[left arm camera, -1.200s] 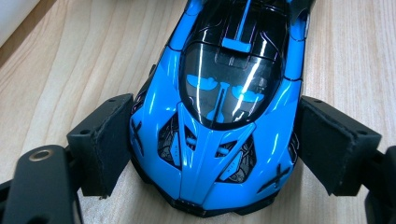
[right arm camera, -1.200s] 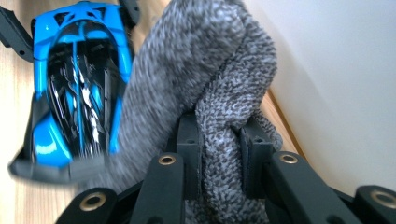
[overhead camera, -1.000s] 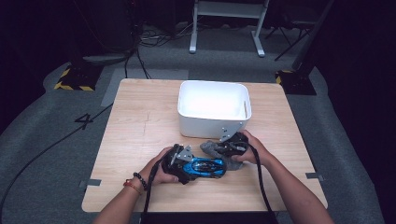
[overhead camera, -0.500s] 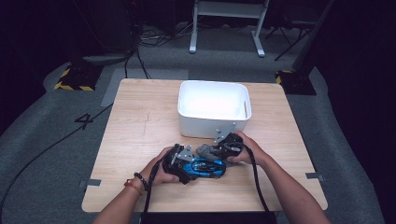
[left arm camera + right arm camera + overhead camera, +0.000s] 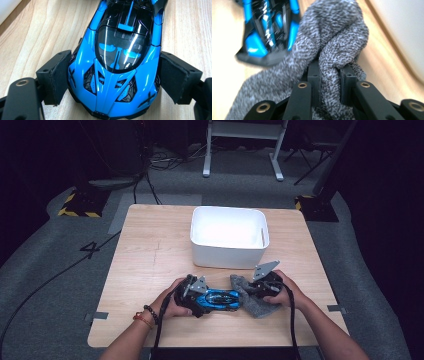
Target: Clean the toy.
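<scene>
Left tool (image 5: 197,296) stays put at the near edge of the pale wooden bench (image 5: 150,255), its two black jaws spread wide and pressed against the flanks of a glossy blue and black toy sports car (image 5: 117,60), so the car is pinned by its nose end, wheels on the bench. The right tool (image 5: 261,287) is nearly fully closed on a bunched fold of a grey speckled knitted cloth (image 5: 324,50), which the right gripper view shows squeezed between the pads. Compared with a second ago, the right hand has slid sideways and a little nearer the person, and the cloth has come with it: it now lies spread just right of the car's tail, touching it or very close to it, rather than bunched up behind the car. That reads as a wiping stroke along the car while the left tool holds it steady, so the work looks to be under way, not finished. Beyond both hands stands a white rectangular plastic tub (image 5: 229,255), empty as far as its inside can be seen, near but apart from the car and cloth. Nothing lies between cloth and car; the tub's front wall limits any stroke away from the person, and a cable from each tool trails back over the near bench edge.
</scene>
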Available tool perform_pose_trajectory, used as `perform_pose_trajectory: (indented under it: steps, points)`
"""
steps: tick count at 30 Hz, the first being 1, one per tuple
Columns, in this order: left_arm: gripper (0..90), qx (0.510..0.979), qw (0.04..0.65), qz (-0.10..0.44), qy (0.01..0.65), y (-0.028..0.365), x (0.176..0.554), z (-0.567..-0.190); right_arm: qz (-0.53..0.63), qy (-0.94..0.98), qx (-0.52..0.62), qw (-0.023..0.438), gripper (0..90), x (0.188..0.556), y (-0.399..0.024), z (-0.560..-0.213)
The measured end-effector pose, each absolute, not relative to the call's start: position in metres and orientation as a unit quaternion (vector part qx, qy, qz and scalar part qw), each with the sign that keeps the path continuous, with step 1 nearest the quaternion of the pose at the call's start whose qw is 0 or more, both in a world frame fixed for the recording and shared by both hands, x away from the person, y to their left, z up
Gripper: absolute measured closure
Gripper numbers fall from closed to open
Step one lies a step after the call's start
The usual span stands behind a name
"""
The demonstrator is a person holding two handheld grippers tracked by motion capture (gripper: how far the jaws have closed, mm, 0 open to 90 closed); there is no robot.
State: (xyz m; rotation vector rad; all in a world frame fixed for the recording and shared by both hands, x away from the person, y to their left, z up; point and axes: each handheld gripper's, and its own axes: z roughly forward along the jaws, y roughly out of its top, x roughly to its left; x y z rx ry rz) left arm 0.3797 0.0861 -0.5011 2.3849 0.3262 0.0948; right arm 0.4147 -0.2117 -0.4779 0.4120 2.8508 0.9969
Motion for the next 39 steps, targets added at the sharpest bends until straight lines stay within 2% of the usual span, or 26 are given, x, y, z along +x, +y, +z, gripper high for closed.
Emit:
perform_pose_trajectory:
  steps: [12,19,22,27,28,33,36,39]
  points:
    - [17.0,0.923,0.355,0.043,0.144,0.083,0.377,-0.501,0.350,0.932,0.087,0.039,75.4,0.359,-0.228,-0.476]
    - [17.6,0.922,0.358,0.043,0.141,0.084,0.377,-0.501,0.452,0.884,0.104,0.065,77.6,0.360,-0.228,-0.432]
    - [17.6,0.922,0.359,0.044,0.141,0.084,0.377,-0.501,0.452,0.883,0.097,0.081,77.5,0.361,-0.219,-0.420]
    - [17.5,0.925,0.350,0.044,0.144,0.082,0.377,-0.500,0.401,0.907,0.087,0.094,76.8,0.366,-0.198,-0.437]
    - [17.4,0.926,0.345,0.042,0.146,0.081,0.377,-0.499,0.394,0.908,0.098,0.102,76.7,0.369,-0.201,-0.442]
    - [16.7,0.928,0.338,0.038,0.154,0.078,0.378,-0.497,0.399,0.888,0.214,0.075,76.8,0.395,-0.235,-0.466]
    - [16.3,0.930,0.332,0.044,0.154,0.074,0.377,-0.494,0.373,0.898,0.222,0.065,76.9,0.399,-0.239,-0.485]
    - [15.5,0.930,0.331,0.052,0.149,0.068,0.375,-0.488,0.365,0.904,0.211,0.074,76.8,0.397,-0.235,-0.484]
